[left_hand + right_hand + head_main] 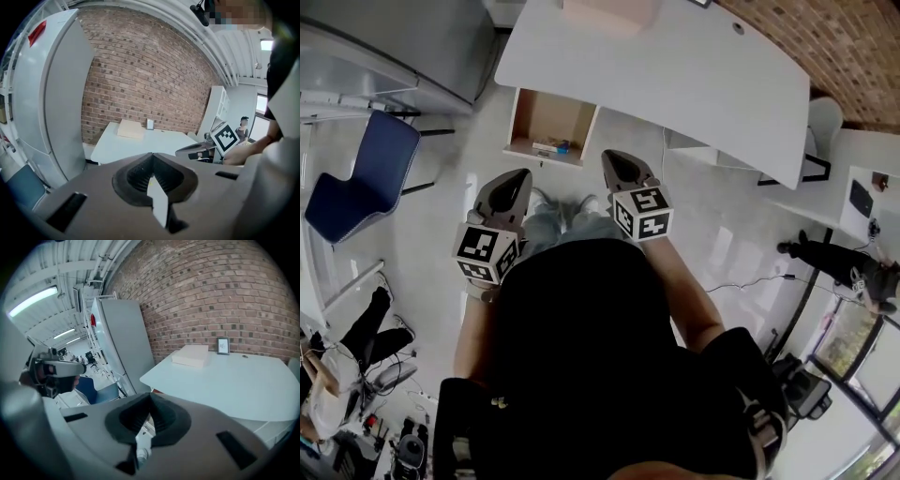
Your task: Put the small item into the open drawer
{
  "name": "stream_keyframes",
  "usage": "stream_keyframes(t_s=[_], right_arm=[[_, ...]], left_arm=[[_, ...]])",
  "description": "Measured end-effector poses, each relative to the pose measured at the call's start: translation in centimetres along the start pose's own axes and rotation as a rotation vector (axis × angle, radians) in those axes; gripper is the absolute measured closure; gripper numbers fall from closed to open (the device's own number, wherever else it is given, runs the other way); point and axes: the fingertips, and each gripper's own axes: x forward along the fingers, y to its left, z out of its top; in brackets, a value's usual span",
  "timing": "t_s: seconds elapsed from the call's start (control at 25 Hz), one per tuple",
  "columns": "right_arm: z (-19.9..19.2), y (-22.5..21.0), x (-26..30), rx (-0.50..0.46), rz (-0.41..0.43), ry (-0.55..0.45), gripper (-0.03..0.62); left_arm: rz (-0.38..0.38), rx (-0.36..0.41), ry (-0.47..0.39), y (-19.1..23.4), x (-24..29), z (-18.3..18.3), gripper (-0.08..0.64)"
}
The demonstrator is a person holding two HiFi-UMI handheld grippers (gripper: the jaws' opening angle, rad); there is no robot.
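Note:
An open wooden drawer [546, 117] sticks out from under the white desk [675, 66]. A small blue item [558, 146] lies near the drawer's front edge, among small pale bits. Both grippers hang close to the person's body, short of the drawer and pointing toward it. My left gripper [522, 174] [152, 154] has its jaws together with nothing between them. My right gripper [609, 155] [150, 394] is likewise shut and empty. Each gripper shows in the other's view: the right gripper [206, 150] and the left gripper [56, 369].
A flat cardboard box [191, 355] and a small picture frame [223, 346] sit at the desk's far side, by the brick wall. A tall grey cabinet [51, 93] stands left of the desk, a blue chair [366, 173] beside it. Other people sit at the lower left [337, 356] and the right [839, 262].

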Motion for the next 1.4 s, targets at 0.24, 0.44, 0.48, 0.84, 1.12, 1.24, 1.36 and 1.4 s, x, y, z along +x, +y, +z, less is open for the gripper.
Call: stream_keyframes(t_s=[0.24, 0.44, 0.48, 0.84, 1.12, 1.24, 1.36, 1.4], right_arm=[[2.5, -0.7, -4.1, -0.004, -0.025, -0.073, 0.581], [4.9, -1.1, -7.0, -0.008, -0.018, -0.130, 0.581], [5.4, -1.2, -7.5, -0.013, -0.014, -0.141, 0.581], [8.6, -2.2, -10.0, -0.084, -0.065, -0.202, 0.581], [9.1, -2.1, -10.6, -0.099, -0.069, -0.231, 0.581], [9.2, -1.9, -10.4, -0.111, -0.071, -0.227, 0.581], [9.3, -1.7, -9.9, -0.106, -0.066, -0.225, 0.581], [9.3, -1.6, -9.8, -0.106, -0.064, -0.224, 0.581]], left_arm=[[-0.004, 0.012, -0.049, 0.5, 0.4, 1.9, 0.557], [-0.025, 0.014, -0.069, 0.6, 1.0, 3.3, 0.557], [-0.033, 0.015, -0.078, 0.6, 1.2, 3.7, 0.557], [-0.081, 0.033, -0.153, 0.0, 2.1, 7.1, 0.557], [-0.102, 0.065, -0.154, -0.9, 2.1, 7.8, 0.557], [-0.106, 0.098, -0.125, -1.0, 2.2, 7.5, 0.557], [-0.114, 0.092, -0.138, -0.9, 2.2, 7.8, 0.557], [-0.117, 0.088, -0.147, -0.9, 2.1, 8.0, 0.557]])
